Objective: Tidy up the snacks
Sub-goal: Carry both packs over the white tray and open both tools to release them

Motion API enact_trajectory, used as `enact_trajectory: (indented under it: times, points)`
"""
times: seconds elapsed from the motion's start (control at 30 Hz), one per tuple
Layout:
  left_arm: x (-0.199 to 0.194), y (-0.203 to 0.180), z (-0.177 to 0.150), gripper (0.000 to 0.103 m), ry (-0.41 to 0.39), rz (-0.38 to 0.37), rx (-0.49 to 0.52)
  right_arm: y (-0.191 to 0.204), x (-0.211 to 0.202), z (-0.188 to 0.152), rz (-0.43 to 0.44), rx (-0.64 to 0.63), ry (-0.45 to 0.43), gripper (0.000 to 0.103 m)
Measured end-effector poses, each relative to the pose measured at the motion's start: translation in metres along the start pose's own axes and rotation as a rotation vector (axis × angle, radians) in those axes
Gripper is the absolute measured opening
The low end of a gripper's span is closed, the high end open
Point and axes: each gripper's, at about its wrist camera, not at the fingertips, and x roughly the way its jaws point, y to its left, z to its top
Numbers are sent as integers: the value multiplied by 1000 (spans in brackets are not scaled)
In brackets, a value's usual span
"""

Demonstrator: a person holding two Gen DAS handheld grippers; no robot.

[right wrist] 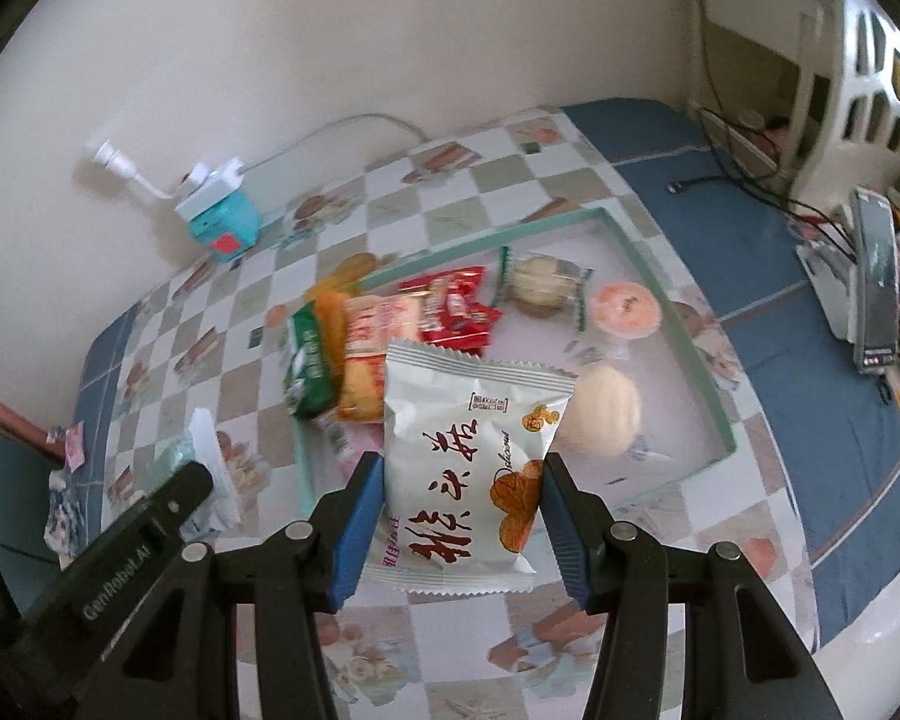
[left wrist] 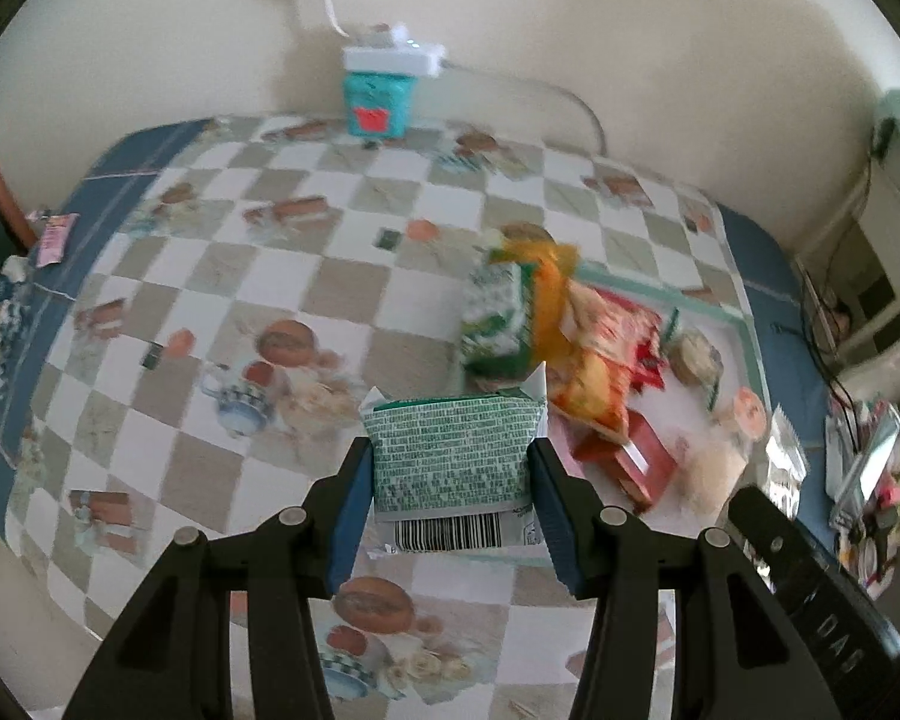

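Note:
My left gripper (left wrist: 450, 468) is shut on a green-and-white snack packet (left wrist: 453, 459) with a barcode, held above the table beside the tray's left edge. My right gripper (right wrist: 463, 480) is shut on a white snack packet (right wrist: 471, 468) with red Chinese lettering, held over the near-left part of the tray. The mint-rimmed tray (right wrist: 699, 360) holds a green packet (right wrist: 306, 360), an orange-yellow packet (right wrist: 369, 360), red packets (right wrist: 456, 312), a wrapped biscuit (right wrist: 540, 282), a jelly cup (right wrist: 627, 306) and a round bun (right wrist: 600, 414). The tray (left wrist: 744, 324) also shows in the left wrist view.
The table has a checkered cloth (left wrist: 222, 276) with blue borders. A teal box with a white power strip (left wrist: 381, 90) stands at the back by the wall. A phone on a stand (right wrist: 876, 282) and clutter lie at the right. The left gripper's body (right wrist: 132, 546) appears at lower left.

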Motion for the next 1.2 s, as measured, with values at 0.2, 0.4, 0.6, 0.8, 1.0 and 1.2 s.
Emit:
enact_trajectory:
  times: [0.2,0.4,0.6,0.8,1.0,1.2]
  points:
    - [14,-24,-8,53,36,-17,63,-23,6,3,-12,50,18,55]
    - [45,-29,-12,53,112,4,60,-28,37,2,-17,53,86,55]
    - [73,-27,-15,53,177,-11,22,-21,55,1,23,43,105,55]
    - [76,-27,-8,54,155,-42,7,-23,66,4,6,50,110,55]
    - [79,-31,-5,54,147,-78,17,-24,71,7,3,54,91,55]
    - [84,-30,-2,54,152,-139,5,-23,69,11,-11,41,40,55]
